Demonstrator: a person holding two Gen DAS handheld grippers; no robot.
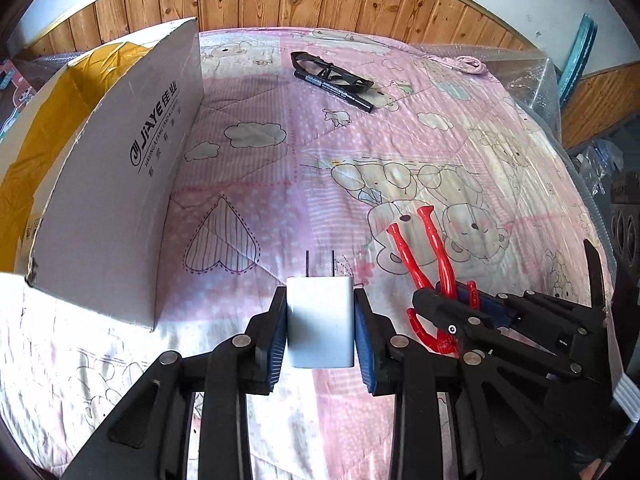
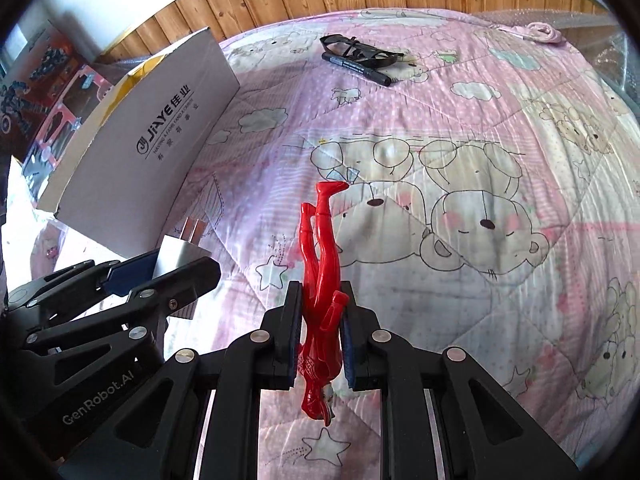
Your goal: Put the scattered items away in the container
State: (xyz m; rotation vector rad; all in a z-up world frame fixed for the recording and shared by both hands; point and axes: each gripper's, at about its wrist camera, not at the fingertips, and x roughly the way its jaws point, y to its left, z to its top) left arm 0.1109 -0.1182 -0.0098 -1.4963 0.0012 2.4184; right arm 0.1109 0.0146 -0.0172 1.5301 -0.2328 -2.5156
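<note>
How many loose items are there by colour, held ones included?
White: 1, charger in left gripper
Red: 1, figure in right gripper
Black: 2, glasses and marker on quilt
Total: 4

Left tongs (image 1: 320, 328) and right tongs (image 2: 320, 336) clamped, side by side.
</note>
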